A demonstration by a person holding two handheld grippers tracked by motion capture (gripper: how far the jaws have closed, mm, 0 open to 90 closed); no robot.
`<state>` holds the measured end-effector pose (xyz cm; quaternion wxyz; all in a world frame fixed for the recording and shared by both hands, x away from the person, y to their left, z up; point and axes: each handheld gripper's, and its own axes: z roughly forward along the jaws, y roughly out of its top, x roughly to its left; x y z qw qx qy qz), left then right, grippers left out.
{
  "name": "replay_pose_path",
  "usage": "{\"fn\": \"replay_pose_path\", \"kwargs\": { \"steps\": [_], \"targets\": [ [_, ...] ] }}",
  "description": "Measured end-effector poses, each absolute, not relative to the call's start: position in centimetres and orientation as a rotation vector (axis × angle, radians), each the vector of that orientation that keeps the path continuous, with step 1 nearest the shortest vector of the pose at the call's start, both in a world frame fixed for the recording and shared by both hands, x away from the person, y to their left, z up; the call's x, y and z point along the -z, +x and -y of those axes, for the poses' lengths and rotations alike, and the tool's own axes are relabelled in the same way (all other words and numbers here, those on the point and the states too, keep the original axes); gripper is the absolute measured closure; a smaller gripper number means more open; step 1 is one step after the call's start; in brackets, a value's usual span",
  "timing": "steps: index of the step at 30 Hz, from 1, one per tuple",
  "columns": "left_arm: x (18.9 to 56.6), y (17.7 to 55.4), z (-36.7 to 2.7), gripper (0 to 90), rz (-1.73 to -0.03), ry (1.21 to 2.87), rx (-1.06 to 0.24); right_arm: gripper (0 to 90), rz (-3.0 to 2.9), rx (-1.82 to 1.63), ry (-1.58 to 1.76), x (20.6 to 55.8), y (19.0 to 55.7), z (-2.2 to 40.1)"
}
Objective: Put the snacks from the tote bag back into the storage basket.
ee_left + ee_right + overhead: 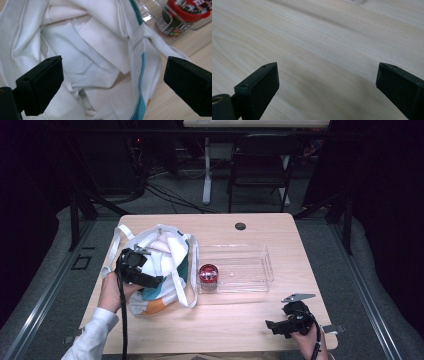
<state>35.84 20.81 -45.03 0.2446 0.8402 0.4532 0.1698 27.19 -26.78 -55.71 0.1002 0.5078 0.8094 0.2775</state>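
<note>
In the left gripper view the black jaws of the left gripper stand wide apart with nothing between them, over the mouth of a white cloth bag; its folds hide whatever lies inside. The cloth is soft and creased, with a teal stripe down one seam and a strap crossing at upper right. Beyond it, in the upper right corner, a jar with a red lid is cut off by the frame edge; its label is too blurred to read.

The right gripper likewise has its jaws spread, empty, over bare pale wood grain of the desk.

In the high view the left gripper sits at the bag, left of centre, with orange and teal showing low on the cloth. Just right of the bag the jar stands in the left end of a clear plastic tray. The right gripper is at the lower right, near the desk edge
</note>
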Motion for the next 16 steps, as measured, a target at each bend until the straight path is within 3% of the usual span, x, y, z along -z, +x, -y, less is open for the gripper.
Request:
{"fn": "replay_pose_path", "kwargs": {
  "steps": [11,16],
  "targets": [
    [47.7,32.2,-26.1,0.0,-1.199,2.07,-0.518,4.0,-2.383,-0.817,1.497,55.7,27.2,26.7],
    [48.9,31.1,-27.5,0.0,-1.165,1.996,-0.463,4.5,-2.378,-0.832,1.478,55.6,27.2,26.7]
  ]
}}
